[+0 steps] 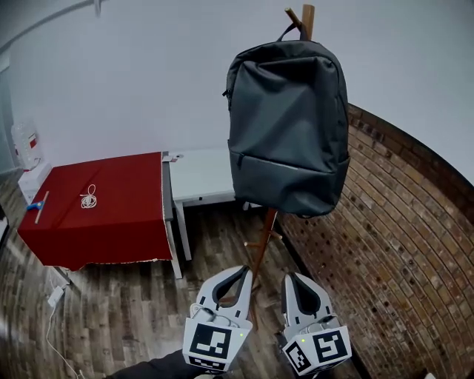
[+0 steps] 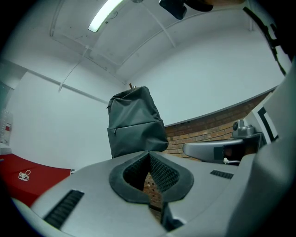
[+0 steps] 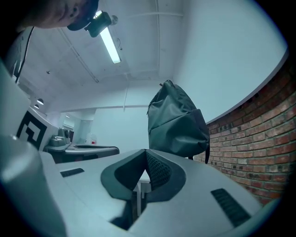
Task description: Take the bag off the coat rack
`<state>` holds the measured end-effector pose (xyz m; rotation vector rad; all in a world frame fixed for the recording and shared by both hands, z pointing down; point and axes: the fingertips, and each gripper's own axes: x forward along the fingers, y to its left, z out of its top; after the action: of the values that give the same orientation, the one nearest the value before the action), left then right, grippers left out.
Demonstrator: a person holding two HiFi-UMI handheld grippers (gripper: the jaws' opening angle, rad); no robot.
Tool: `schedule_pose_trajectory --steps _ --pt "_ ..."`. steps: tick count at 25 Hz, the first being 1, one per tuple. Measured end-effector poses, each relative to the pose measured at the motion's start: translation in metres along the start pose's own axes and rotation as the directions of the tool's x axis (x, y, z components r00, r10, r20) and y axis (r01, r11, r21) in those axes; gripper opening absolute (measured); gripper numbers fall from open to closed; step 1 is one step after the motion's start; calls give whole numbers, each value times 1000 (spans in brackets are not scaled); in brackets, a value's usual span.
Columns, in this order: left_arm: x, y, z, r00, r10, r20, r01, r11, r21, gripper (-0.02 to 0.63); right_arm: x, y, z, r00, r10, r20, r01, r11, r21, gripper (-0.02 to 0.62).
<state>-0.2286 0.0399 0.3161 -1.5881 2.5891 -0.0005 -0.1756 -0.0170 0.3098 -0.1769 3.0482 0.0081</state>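
Note:
A dark grey backpack [image 1: 287,126] hangs by its top loop from the wooden coat rack [image 1: 306,18], whose pole [image 1: 261,248] runs down below it. In the head view both grippers sit low, short of the bag and apart from it. My left gripper [image 1: 245,269] is shut with nothing between its jaws. My right gripper [image 1: 292,277] is shut and empty too. The left gripper view has the backpack [image 2: 135,121] ahead above the jaw tips [image 2: 148,152]. The right gripper view shows the backpack [image 3: 178,121] ahead above the closed tips [image 3: 145,151].
A table with a red cloth [image 1: 96,207] stands at the left, with a coiled white cable [image 1: 89,197] on it. A white table [image 1: 200,175] stands behind the rack. A brick wall [image 1: 392,252] runs along the right. The floor [image 1: 118,311] is wood plank.

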Motion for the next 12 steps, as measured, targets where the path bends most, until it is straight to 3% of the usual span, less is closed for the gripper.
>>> schedule_pose_trajectory --steps 12 --pt "30 14 1 1000 -10 11 10 999 -50 9 13 -27 4 999 -33 -6 33 999 -31 6"
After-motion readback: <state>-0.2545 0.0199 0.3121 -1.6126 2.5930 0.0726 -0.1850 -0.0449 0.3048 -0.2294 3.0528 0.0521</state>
